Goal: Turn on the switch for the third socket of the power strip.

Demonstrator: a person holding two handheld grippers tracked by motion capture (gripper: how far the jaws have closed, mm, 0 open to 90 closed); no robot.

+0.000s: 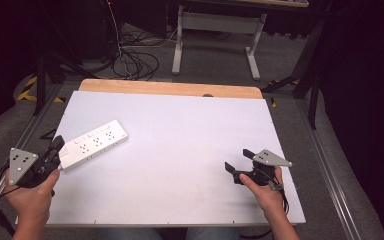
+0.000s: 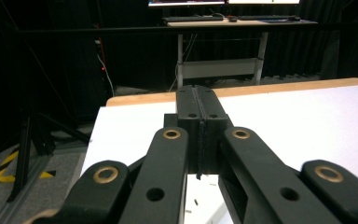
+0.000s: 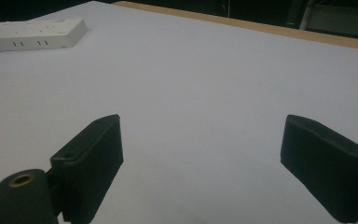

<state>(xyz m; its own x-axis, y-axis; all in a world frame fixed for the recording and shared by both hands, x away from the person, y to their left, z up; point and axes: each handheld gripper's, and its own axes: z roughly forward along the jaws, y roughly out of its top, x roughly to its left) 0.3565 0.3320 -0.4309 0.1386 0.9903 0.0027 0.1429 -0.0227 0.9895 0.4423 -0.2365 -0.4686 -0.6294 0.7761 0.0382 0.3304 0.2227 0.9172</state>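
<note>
From above, the white power strip [image 1: 93,144] lies slantwise near the left edge of the white worktop [image 1: 180,150]. The left gripper [image 1: 57,145] sits at its near end, jaws pressed together on nothing. The right gripper [image 1: 236,159] rests near the right edge, jaws apart and empty, bare board between it and the strip.

In the left gripper view, its jaws meet over the worktop's left edge; a desk frame [image 2: 223,65] stands beyond.

In the right gripper view, the strip [image 3: 30,33] lies far off to the upper left.
</note>
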